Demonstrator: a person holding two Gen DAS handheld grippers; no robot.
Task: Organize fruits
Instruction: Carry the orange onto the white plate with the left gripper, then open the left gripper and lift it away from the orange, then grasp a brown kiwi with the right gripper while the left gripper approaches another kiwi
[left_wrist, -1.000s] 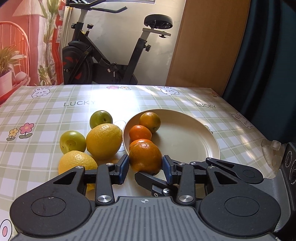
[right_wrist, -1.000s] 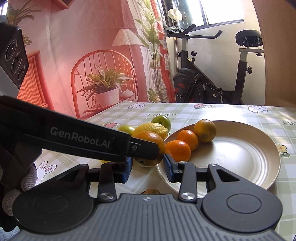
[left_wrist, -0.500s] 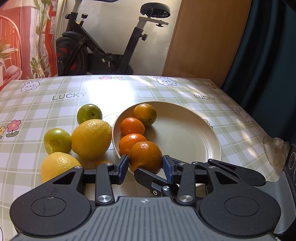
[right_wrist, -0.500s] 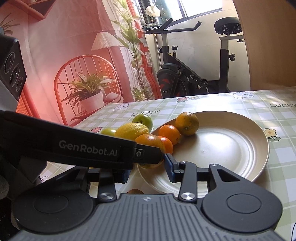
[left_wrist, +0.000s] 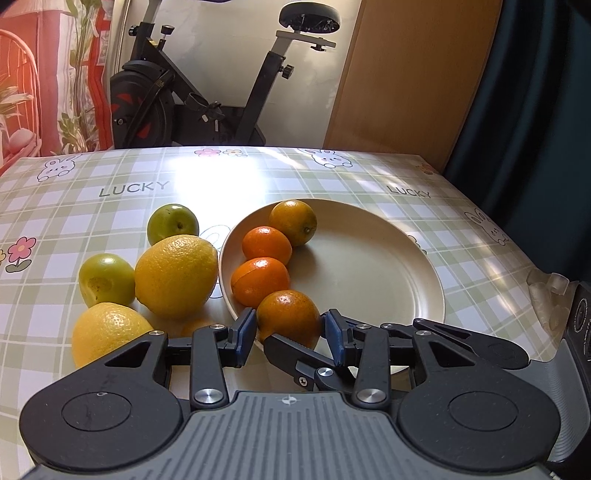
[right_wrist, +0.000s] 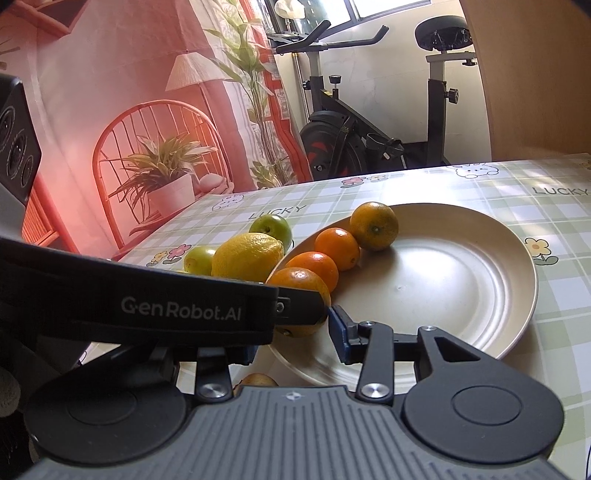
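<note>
We see our left hand-held gripper (left_wrist: 288, 334) holding an orange (left_wrist: 289, 316) between its blue pads (left_wrist: 245, 336), at the near rim of the plate (left_wrist: 369, 273). The orange is round, dull orange with a greenish-brown cast, and its skin is finely pitted and glossy where the light hits. Whether it rests on the plate or hangs just above it we cannot tell.

Three more oranges lie in the plate along its left side: a bright one (left_wrist: 260, 281) with a visible crease just behind the held fruit, another bright one (left_wrist: 266, 245) behind that, and a yellowish-green one (left_wrist: 293, 221) farthest back, each touching the next.

Left of the plate on the table (left_wrist: 110, 206) sit two lemons, a large one (left_wrist: 176, 276) beside the rim and another (left_wrist: 109, 332) nearer us, plus two green fruits (left_wrist: 173, 224) (left_wrist: 106, 279); the nearer green one has a brown blemish.

Our right hand-held gripper (right_wrist: 291, 332) sits low at the plate's near edge with its jaws set moderately apart, gripping nothing; its left finger is hidden behind the left tool's arm, so the gap is only partly seen. In the right view the held orange (right_wrist: 299, 282) shows just past that arm
</note>
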